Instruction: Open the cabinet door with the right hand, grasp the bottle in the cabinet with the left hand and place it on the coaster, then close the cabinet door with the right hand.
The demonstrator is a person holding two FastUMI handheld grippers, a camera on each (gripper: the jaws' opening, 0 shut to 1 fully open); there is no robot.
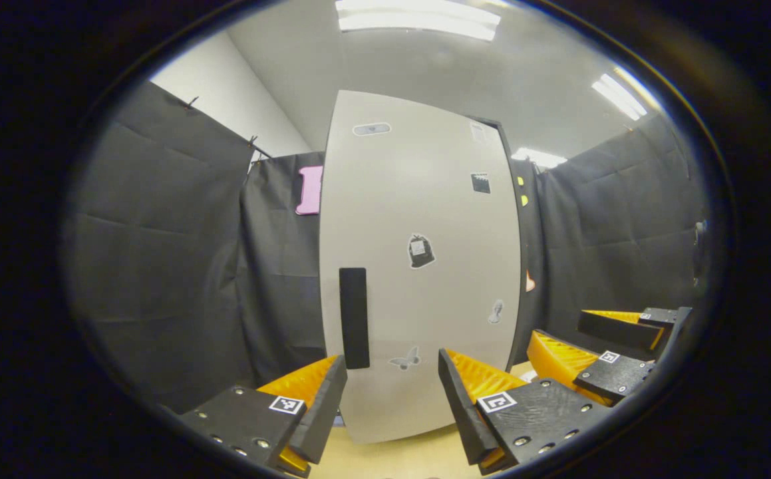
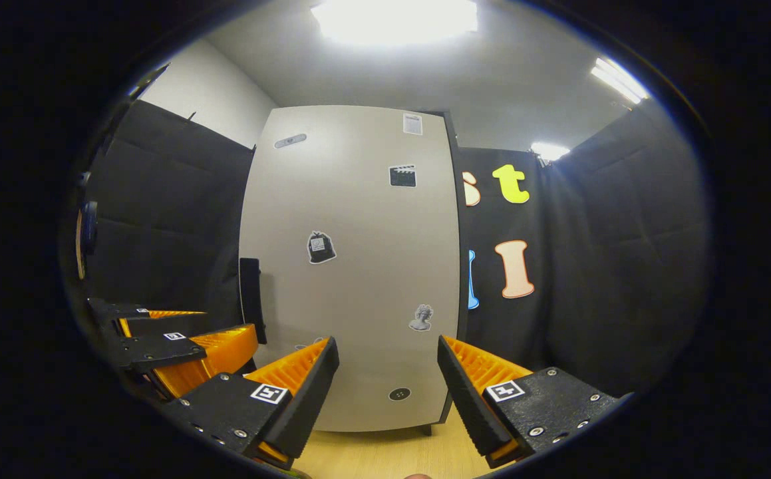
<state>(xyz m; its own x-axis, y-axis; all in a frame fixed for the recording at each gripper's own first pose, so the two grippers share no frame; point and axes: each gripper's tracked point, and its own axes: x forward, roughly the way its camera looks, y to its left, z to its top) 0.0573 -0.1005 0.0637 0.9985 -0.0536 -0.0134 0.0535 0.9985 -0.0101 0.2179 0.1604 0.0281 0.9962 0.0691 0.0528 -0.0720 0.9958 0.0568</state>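
Left gripper view: left gripper [image 1: 392,399] at the bottom, fingers spread apart, nothing between them. Straight ahead stands the cabinet [image 1: 515,266], upright on the light wood table [image 1: 392,459], its pale grey cabinet door [image 1: 418,266] shut. Dark vertical handle [image 1: 354,318] sits near the door's left edge, low down, just above the left finger's tip. Small stickers [image 1: 420,251] scattered over the door face. Bottle is hidden behind the shut door; coaster can't be made out. Right gripper [image 1: 615,352] shows at lower right, beside the cabinet's right side, fingers apart, empty. Black cloth wall [image 1: 159,253] on both sides, ceiling lights [image 1: 418,20] above.

Right gripper view: right gripper [image 2: 388,392] at the bottom, fingers wide apart, holding nothing, short of the cabinet door [image 2: 358,266]. Door shut, handle [image 2: 251,299] at its left edge, seen edge-on. Stickers [image 2: 320,247] on the face. Left gripper [image 2: 172,342] at lower left, near the handle side, fingers parted. Table [image 2: 385,456] strip under the cabinet's bottom edge.
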